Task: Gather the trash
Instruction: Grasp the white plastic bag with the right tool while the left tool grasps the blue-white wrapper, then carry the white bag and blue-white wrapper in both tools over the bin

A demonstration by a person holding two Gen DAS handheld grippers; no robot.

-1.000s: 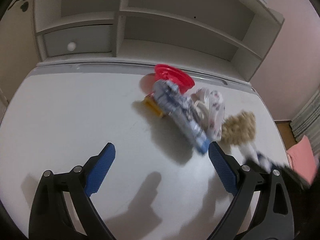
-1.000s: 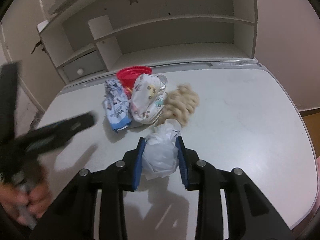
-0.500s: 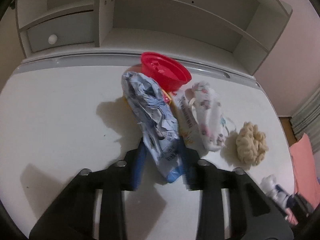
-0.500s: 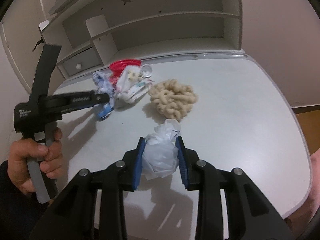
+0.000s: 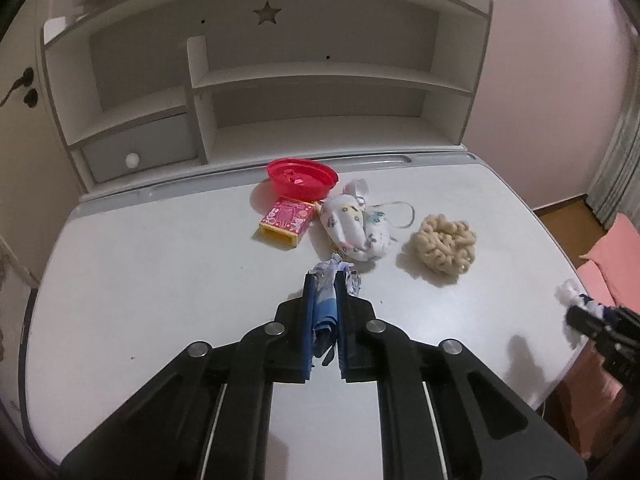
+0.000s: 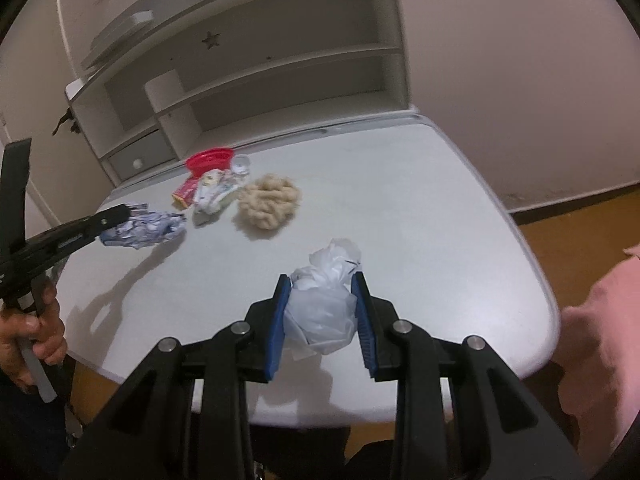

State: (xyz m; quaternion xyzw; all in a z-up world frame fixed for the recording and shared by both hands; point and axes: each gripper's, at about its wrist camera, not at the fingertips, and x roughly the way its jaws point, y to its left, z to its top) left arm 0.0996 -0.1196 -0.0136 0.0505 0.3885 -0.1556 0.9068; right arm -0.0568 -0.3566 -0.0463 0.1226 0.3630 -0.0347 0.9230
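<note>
My left hand-held gripper [image 5: 323, 286] is clamped on a crumpled blue-and-white wrapper [image 5: 336, 276]. From the right wrist view that wrapper [image 6: 142, 230] hangs clear above the left part of the bench [image 6: 400, 208], sticking out past the pads, with its shadow on the surface below. My left hand [image 6: 34, 336] shows at the left edge of that view, wrapped around the handle.

Further along, toward the back of the bench [image 5: 160, 272], sits a red bowl [image 5: 302, 178], tilted toward me. Just in front of it lies a pink box [image 5: 286, 222] with a yellow end. Beside the box, to its right, is a bundle of printed white cloth [image 5: 354, 232] with a thin strap looping out. Near that, further right, rests a beige knotted puff [image 5: 444, 248], apart from the cloth.

My right hand-held gripper [image 6: 320, 288] is closed on a wad of white plastic bag [image 6: 324, 304], squeezed between the two blue pads [image 6: 278, 328] and bulging above them. It is over the near edge of the bench; I cannot tell whether the bag touches the surface. In the left wrist view this gripper [image 5: 580, 312] shows at the far right edge.

A white shelf unit [image 5: 320, 80] with a star cutout stands behind the bench.
</note>
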